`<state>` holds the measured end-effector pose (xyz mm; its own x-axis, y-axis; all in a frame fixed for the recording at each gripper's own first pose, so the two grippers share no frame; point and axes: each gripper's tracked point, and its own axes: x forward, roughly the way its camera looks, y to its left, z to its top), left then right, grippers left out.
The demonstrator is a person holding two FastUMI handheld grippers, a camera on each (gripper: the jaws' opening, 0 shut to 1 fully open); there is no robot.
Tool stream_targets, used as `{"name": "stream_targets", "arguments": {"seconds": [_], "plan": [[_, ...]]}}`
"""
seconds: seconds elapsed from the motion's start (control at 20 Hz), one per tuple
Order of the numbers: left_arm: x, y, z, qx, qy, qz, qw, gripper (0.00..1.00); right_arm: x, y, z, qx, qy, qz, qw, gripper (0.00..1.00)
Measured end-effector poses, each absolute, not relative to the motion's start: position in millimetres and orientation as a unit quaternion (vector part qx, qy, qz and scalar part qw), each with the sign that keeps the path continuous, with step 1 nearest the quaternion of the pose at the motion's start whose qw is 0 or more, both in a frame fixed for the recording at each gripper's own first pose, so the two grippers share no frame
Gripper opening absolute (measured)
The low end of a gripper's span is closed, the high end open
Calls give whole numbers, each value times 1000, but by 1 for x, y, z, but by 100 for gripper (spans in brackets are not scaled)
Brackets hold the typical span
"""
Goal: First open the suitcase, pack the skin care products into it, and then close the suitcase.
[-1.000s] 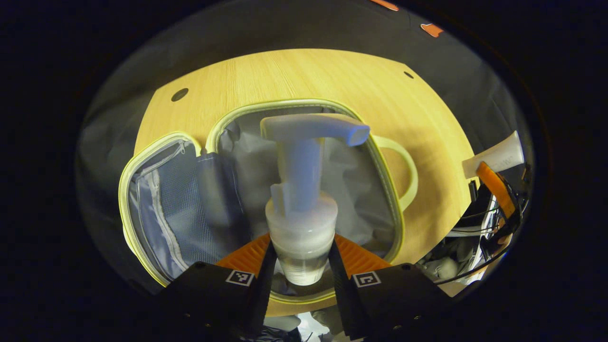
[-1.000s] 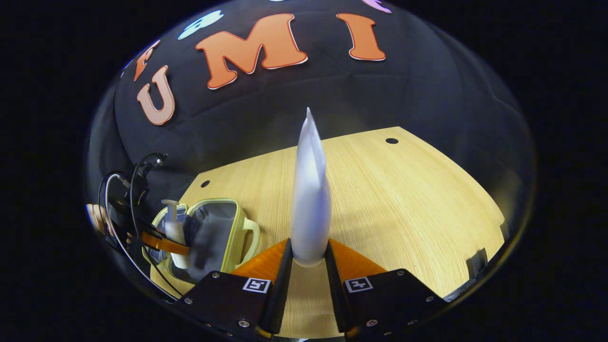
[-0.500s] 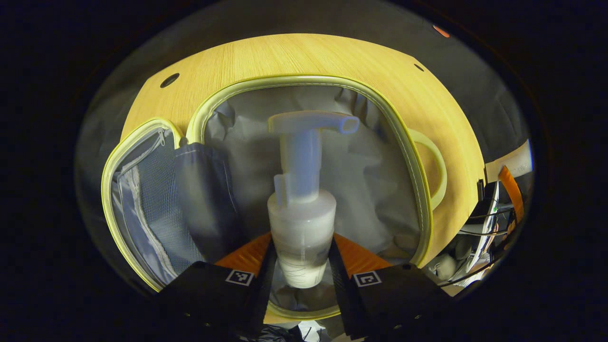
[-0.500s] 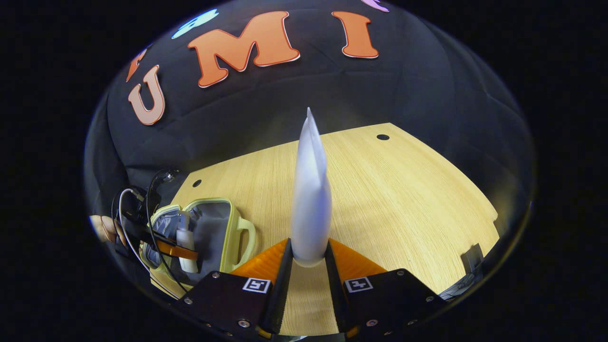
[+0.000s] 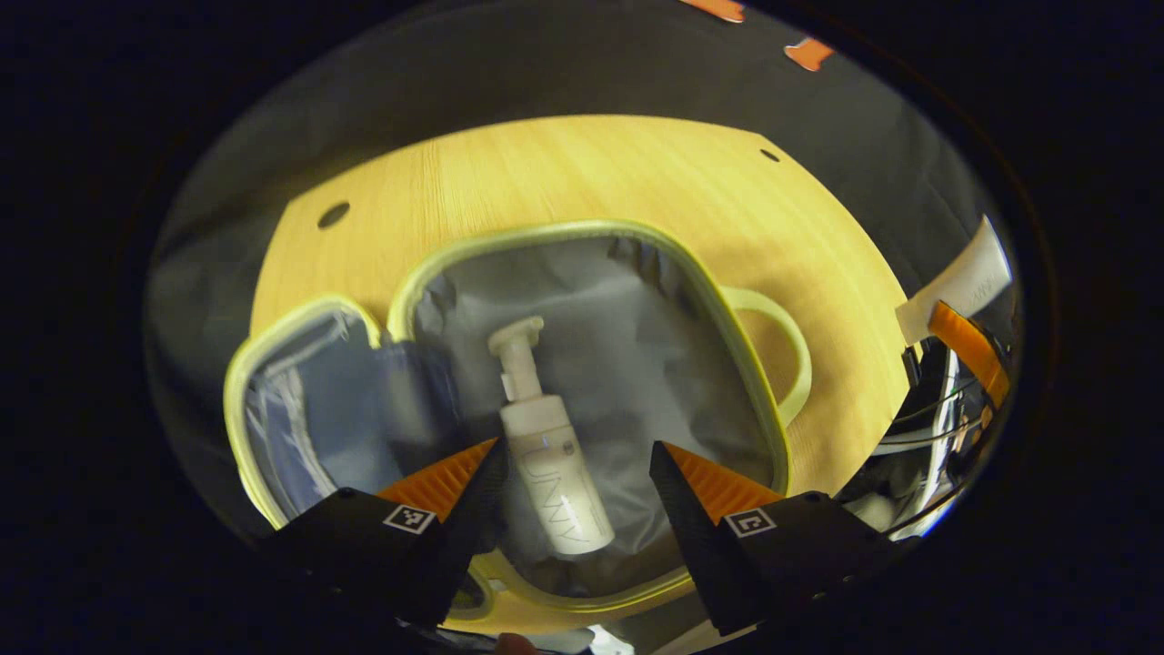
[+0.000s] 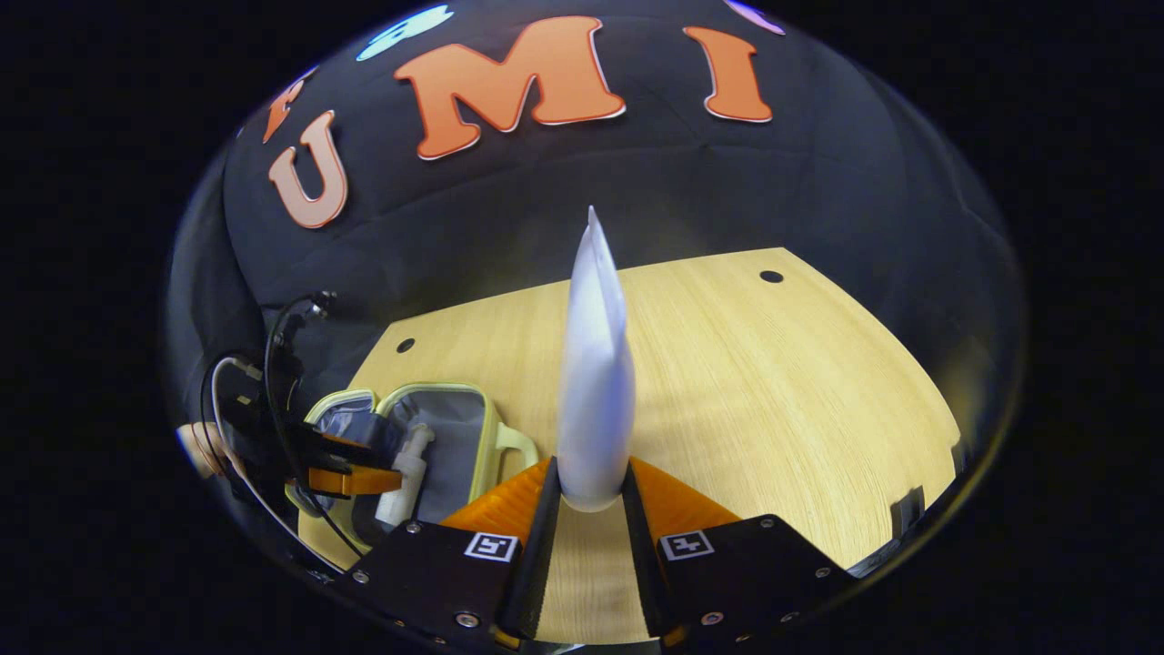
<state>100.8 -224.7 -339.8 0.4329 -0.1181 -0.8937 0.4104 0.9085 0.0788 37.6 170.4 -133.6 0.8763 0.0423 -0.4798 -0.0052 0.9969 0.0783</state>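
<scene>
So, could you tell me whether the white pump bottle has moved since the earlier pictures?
Yes. The white pump bottle now lies down inside the open yellow-trimmed suitcase, released from the left gripper.

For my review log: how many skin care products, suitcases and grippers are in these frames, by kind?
Skin care products: 2, pump bottle and tube
Suitcases: 1, suitcase
Grippers: 2, left gripper and right gripper
Total: 5

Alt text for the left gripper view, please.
A pump bottle lies inside the open suitcase on a wooden table, framed by the open left gripper above it. At the right edge, the right gripper holds a white tube.
</scene>
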Motion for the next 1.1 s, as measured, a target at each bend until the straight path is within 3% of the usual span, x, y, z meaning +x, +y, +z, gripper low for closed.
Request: {"name": "stream_targets", "arguments": {"seconds": [0.25,0.5,0.8,0.85,0.95,1.0,1.1], "plan": [[118,-219,-274,127,389,-149,900,99,43,226,-124,-1,274,61,960,43],[127,-181,-212,124,259,-106,952,99,44,304,-140,1,346,116,931,43],[102,-115,-155,117,194,-64,972,99,41,372,-199,8,474,147,868,43],[97,-105,-152,115,190,-58,973,99,37,375,-211,1,495,147,856,37],[90,-88,-152,110,187,-50,975,99,35,382,-231,-7,531,143,835,43],[86,-79,-152,104,187,-43,976,99,40,384,-237,0,538,136,832,38],[77,-67,-150,85,187,-33,978,98,53,381,-250,3,551,107,828,12]]}}
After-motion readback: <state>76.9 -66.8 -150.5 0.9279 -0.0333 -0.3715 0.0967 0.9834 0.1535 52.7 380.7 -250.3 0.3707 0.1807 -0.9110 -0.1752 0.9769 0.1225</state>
